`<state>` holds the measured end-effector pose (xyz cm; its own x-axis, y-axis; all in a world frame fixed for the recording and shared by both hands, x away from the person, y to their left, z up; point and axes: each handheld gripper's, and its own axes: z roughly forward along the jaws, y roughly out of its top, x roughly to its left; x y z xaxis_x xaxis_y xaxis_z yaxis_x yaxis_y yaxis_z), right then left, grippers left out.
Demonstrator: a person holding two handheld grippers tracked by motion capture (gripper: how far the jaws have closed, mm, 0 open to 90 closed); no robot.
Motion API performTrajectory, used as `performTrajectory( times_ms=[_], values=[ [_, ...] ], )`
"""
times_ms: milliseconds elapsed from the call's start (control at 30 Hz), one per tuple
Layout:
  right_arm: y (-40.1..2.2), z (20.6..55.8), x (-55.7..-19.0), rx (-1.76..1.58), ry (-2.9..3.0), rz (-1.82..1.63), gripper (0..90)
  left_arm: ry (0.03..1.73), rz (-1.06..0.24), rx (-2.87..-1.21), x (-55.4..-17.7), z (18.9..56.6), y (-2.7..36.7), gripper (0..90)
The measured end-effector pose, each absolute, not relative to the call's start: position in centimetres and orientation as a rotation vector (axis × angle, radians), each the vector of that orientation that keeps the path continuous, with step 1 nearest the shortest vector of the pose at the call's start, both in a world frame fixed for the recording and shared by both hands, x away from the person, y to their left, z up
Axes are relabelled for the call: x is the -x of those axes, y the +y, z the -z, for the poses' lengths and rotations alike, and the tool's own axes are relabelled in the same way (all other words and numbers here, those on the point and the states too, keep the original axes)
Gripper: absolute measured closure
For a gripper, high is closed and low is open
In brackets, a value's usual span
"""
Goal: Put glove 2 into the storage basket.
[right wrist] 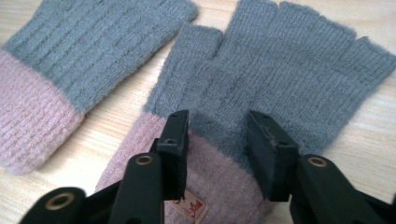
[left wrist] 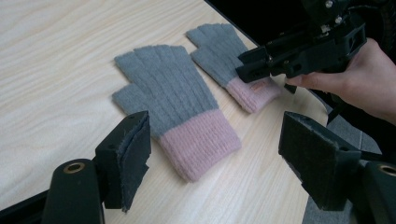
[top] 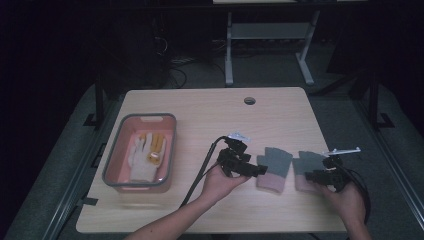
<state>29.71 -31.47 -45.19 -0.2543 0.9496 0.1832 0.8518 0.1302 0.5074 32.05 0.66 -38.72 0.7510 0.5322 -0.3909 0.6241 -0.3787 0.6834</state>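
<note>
Right tongs (right wrist: 217,140) sit apart over the cuff of the right-hand glove (right wrist: 280,70), left tongs (left wrist: 215,154) gape wide beside the other glove (left wrist: 173,102) on the desk (top: 210,110).

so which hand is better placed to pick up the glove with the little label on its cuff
The right. The right gripper is down over the labelled glove, jaws straddling its pink cuff. The left gripper hangs open near the other glove, farther from the labelled one.

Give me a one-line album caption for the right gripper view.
The right gripper comes down on the pink cuff of a grey fingerless glove, its twin glove lying alongside on the wooden table.
</note>
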Motion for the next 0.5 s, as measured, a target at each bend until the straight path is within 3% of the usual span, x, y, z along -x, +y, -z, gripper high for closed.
performTrajectory(
  times_ms=[500],
  values=[
    [-31.3, 44.9, -30.0, -1.874, 2.186, -0.781, 80.3, 0.871, 0.099, -2.029, -31.7, 38.3, 2.1, 25.9]
  ],
)
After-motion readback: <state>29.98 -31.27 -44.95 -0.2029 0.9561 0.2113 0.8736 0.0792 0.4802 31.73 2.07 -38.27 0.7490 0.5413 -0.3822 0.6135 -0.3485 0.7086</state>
